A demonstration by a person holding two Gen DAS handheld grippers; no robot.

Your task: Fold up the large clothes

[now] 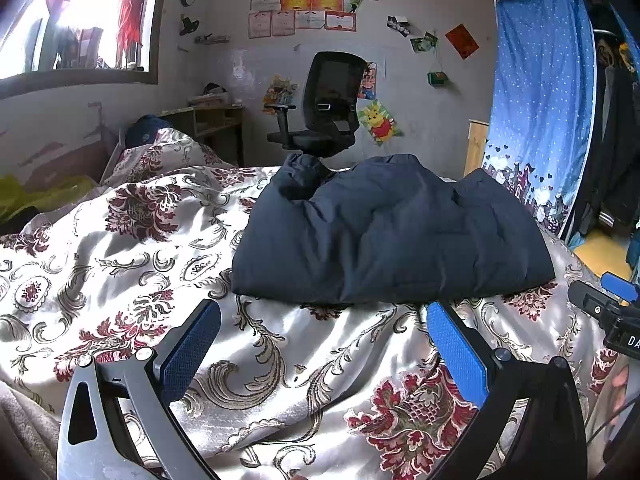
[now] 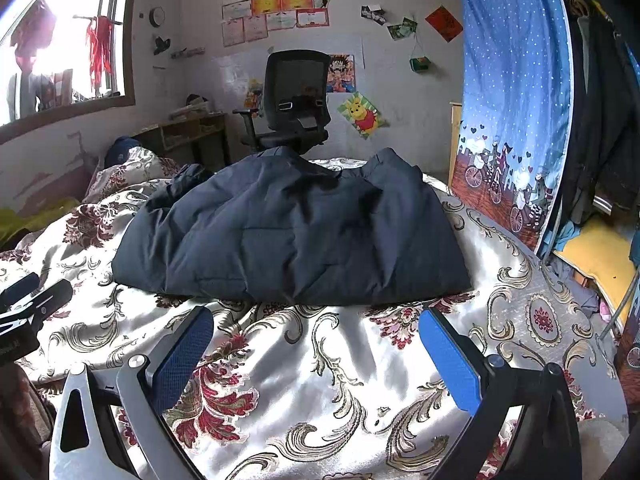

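Note:
A dark navy padded jacket [image 1: 384, 236] lies folded in a thick bundle on the floral bedspread [image 1: 120, 264]. It also shows in the right wrist view [image 2: 296, 236]. My left gripper [image 1: 324, 316] is open and empty, its blue pads [image 1: 456, 352] a short way in front of the jacket's near edge. My right gripper [image 2: 316, 320] is open and empty too, just short of the jacket's near edge. The right gripper's tip shows at the right of the left wrist view [image 1: 612, 304]; the left gripper's tip shows at the left of the right wrist view [image 2: 32, 300].
A black office chair [image 1: 320, 108] stands beyond the bed's far end by a poster-covered wall. A blue dotted curtain [image 1: 540, 92] hangs at the right with clutter below it. A pillow [image 1: 160, 152] and a wooden desk [image 1: 208, 124] are at the back left.

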